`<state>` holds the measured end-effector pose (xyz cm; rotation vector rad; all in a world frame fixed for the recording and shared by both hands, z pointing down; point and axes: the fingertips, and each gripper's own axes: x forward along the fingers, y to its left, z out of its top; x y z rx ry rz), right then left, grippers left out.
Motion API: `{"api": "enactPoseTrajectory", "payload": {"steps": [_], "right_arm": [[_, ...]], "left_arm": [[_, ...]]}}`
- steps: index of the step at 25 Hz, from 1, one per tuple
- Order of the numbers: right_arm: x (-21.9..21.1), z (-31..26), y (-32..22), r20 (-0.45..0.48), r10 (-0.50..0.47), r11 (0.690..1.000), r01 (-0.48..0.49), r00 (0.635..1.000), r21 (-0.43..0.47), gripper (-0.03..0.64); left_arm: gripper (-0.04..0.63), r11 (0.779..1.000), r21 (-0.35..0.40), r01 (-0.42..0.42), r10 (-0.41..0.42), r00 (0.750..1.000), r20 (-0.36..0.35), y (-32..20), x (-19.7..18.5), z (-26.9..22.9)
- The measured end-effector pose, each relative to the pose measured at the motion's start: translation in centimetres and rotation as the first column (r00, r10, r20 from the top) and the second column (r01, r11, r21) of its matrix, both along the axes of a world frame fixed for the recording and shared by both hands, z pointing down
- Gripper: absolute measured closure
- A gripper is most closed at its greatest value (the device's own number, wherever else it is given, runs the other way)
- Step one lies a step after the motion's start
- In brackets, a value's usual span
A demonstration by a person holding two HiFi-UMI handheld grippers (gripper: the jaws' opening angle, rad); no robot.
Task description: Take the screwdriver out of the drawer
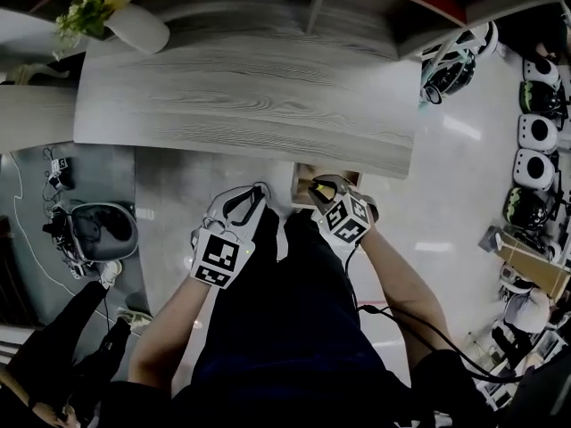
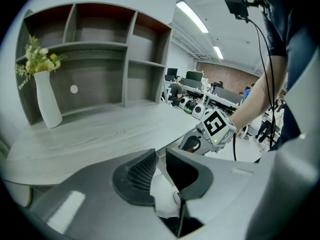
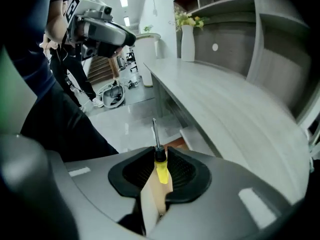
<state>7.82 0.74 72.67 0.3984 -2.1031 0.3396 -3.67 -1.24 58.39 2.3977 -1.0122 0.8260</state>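
With my left tongs (image 2: 160, 171) spread and empty, my right tongs (image 3: 159, 159) pinch only the screwdriver (image 3: 160, 170) by its slim handle, which could twist loose

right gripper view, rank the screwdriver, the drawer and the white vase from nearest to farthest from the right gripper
1. screwdriver: clamped between the fingers, centre.
2. drawer: just beyond, slightly right, under the desk edge.
3. white vase: far end of the desk, top of the view.
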Motion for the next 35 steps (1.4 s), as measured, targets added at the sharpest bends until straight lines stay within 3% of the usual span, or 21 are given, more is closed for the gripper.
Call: {"api": "enactPoseTrajectory", "payload": {"steps": [7,13,18,23,35], "right_arm": [[0.2,-6.4,-0.2,0.100,0.040,0.997,-0.047,0.994,0.069,0.531],[2.2,-12.3,-3.6,0.154,0.147,0.979,-0.166,0.977,0.121,0.531],[4.7,-15.1,-8.7,0.084,0.223,0.957,-0.234,0.971,0.173,0.531],[6.0,-13.3,-12.5,-0.051,0.212,0.966,-0.202,0.976,0.160,0.531],[2.2,-7.2,-17.8,-0.145,0.167,0.984,-0.157,0.975,0.079,0.529]], "left_arm": [[0.528,0.999,0.043,-0.020,0.020,1.000,-0.001,0.3,1.2,-1.6],[0.528,0.996,0.093,-0.010,0.011,1.000,-0.003,0.0,1.2,-3.4],[0.528,0.992,0.126,0.020,-0.019,1.000,-0.002,0.3,0.3,-4.7],[0.528,0.987,0.141,0.076,-0.078,0.997,0.005,0.5,-1.2,-5.5],[0.528,0.964,0.103,0.246,-0.248,0.969,0.010,1.4,-6.1,-4.9]]}}
